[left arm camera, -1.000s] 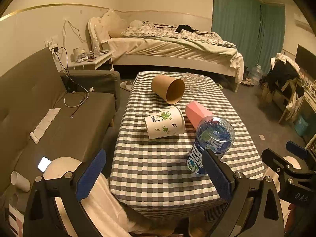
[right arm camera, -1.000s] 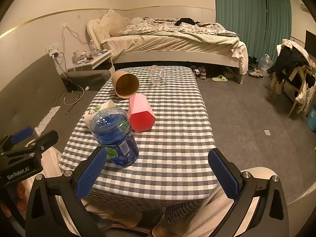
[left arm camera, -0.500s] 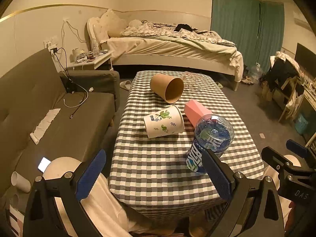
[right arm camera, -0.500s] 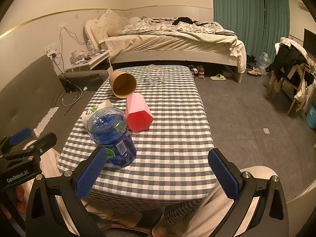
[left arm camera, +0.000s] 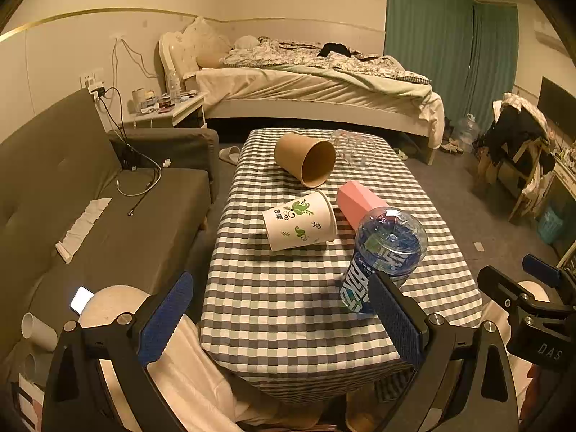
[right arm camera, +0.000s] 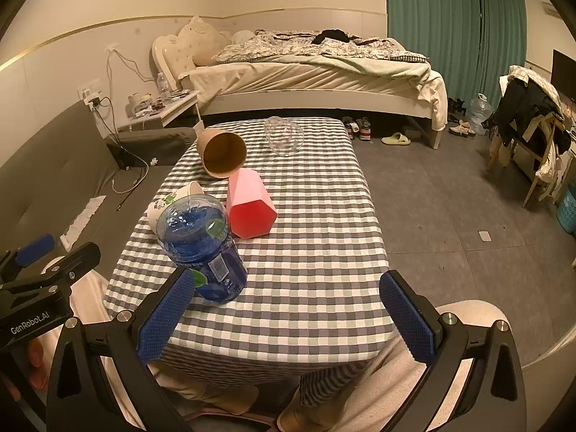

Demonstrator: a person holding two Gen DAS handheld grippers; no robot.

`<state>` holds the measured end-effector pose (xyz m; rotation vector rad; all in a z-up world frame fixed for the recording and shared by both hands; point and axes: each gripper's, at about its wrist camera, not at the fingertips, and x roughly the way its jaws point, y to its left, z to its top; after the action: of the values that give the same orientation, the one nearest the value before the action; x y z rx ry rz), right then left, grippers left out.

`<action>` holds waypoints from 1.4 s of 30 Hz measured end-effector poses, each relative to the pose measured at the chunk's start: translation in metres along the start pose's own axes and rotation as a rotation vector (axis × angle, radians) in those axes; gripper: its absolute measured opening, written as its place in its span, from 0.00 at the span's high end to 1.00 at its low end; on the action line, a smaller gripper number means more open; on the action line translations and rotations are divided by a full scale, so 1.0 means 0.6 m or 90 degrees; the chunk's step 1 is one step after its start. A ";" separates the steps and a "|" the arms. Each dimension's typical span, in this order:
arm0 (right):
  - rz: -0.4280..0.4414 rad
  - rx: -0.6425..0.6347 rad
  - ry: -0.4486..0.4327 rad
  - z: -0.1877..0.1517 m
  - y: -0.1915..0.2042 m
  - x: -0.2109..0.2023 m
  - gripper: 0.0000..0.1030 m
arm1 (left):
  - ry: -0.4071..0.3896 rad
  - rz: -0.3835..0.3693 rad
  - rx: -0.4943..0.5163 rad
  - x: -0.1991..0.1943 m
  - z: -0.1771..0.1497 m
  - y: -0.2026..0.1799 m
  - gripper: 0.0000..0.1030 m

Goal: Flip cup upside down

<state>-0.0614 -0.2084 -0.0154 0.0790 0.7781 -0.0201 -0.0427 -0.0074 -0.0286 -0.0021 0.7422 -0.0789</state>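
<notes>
— What lies ahead of the jaws?
— A worktop (right arm camera: 309, 259) under a grey-and-white checked cloth, and past its far end a bed (right arm camera: 306, 79) with rumpled covers against the cream wall (left arm camera: 90, 43), which carries a thin gold stripe.
— And to the left of them?
— A dark grey sofa (left arm camera: 72, 194) with a cable lying on it, then a small nightstand (left arm camera: 169, 111) crowded with bits, just beside the bed's headboard.
— To the right?
— Grey floor (right arm camera: 450, 208), teal curtains (right arm camera: 450, 28) drawn shut, and a chair heaped with clothes (right arm camera: 529, 118). The light is dim and yellowish.
</notes>
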 end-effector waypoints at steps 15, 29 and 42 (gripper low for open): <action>-0.001 0.000 0.001 -0.002 0.000 0.001 0.00 | 0.000 0.001 0.003 -0.001 -0.001 0.000 0.02; -0.002 0.003 0.003 -0.005 -0.003 0.003 0.00 | 0.001 0.002 0.003 0.000 -0.002 0.000 0.02; -0.003 0.005 0.006 -0.013 -0.008 0.006 0.00 | 0.001 0.003 0.005 0.000 -0.002 0.000 0.02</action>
<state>-0.0644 -0.2125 -0.0235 0.0849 0.7871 -0.0280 -0.0436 -0.0075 -0.0292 0.0065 0.7430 -0.0774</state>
